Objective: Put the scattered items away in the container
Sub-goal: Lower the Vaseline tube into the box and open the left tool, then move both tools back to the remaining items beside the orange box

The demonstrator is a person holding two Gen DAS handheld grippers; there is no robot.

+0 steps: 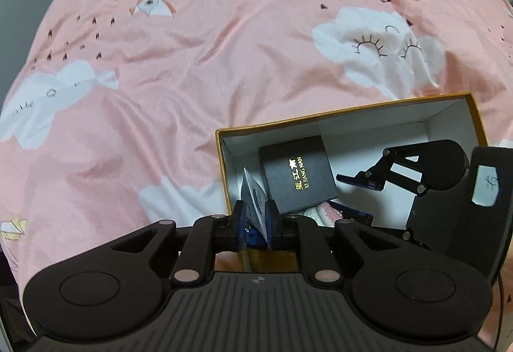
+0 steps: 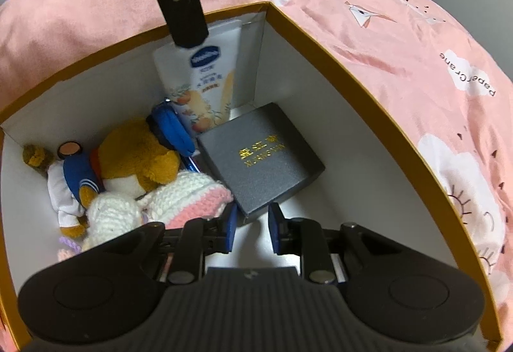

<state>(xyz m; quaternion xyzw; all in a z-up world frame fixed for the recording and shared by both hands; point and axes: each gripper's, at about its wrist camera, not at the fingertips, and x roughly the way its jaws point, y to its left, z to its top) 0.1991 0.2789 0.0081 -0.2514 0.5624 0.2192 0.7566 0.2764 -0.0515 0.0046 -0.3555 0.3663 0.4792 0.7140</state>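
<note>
The left gripper (image 1: 255,225) is clenched on a white tube with a blue "Vaseline" oval label (image 2: 205,85), held upright in the far corner of the gold-rimmed cardboard box (image 2: 336,63). The right gripper (image 2: 252,228) hangs released over the box floor, just beside a black gift box (image 2: 259,156) gold-lettered "XI JIANG NAN". The pink bedspread (image 2: 416,47) reads "paperCrane".

Our left wrist view sits outside the box (image 1: 349,109), looking across its rim from seven o'clock; our right wrist view peers down inside, close. Both share the black case (image 1: 298,174) (image 2: 259,156).
</note>
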